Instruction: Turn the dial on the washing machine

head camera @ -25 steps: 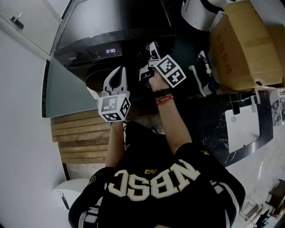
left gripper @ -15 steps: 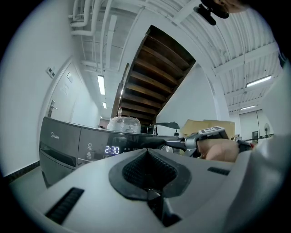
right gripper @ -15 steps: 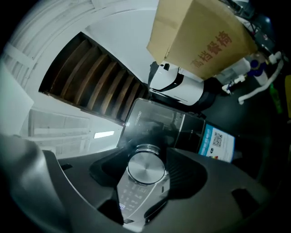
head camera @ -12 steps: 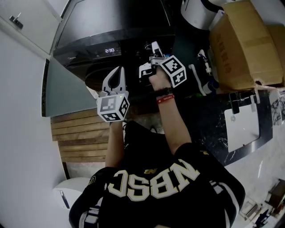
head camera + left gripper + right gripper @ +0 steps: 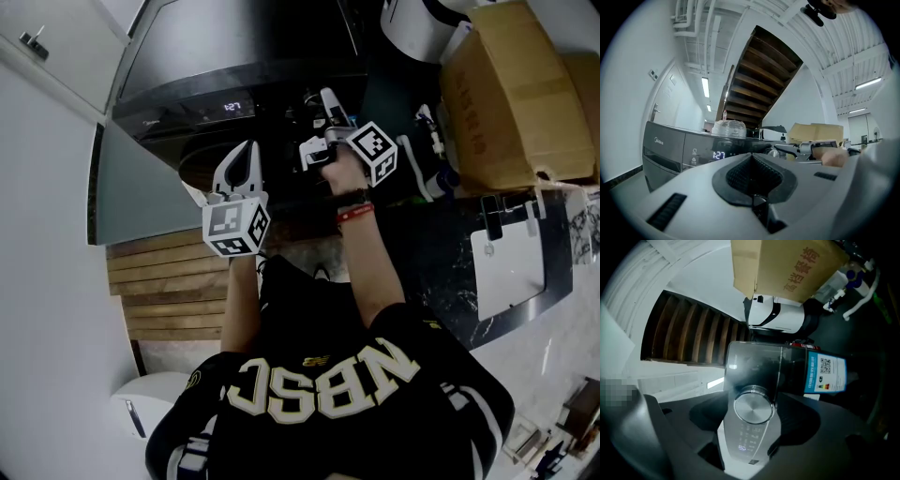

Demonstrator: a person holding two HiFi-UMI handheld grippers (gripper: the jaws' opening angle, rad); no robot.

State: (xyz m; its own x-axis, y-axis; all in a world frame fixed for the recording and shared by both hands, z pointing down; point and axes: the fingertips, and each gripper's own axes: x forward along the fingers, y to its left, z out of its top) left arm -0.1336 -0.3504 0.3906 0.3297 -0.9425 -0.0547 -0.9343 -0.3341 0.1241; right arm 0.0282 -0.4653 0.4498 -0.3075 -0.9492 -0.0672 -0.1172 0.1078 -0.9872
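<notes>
The big dark grey washing machine [image 5: 244, 47] stands at the far side, in front of the person. Its round shiny silver dial [image 5: 752, 404] sits on the front panel, to the right of the small lit number screen [image 5: 233, 107] (it reads 1:27).

The right gripper [image 5: 317, 127] is up at the dial. In the right gripper view, its two dark jaws sit one on each side of the dial. They are pulled in narrow and lie close against its rim, so it looks like the gripper has hold of the dial.

The left gripper [image 5: 244, 155] is nearer to the person and off to the left, well apart from the dial. Its jaws are pressed together with nothing between them.

The reaching and the grabbing look done. I think the turning is the step going on now, but one look cannot tell how far round the dial has gone. What is left, as far as I can judge, is to bring the dial to the wanted spot, open the jaws and pull the right gripper back. The left gripper seems to have no job here.
</notes>
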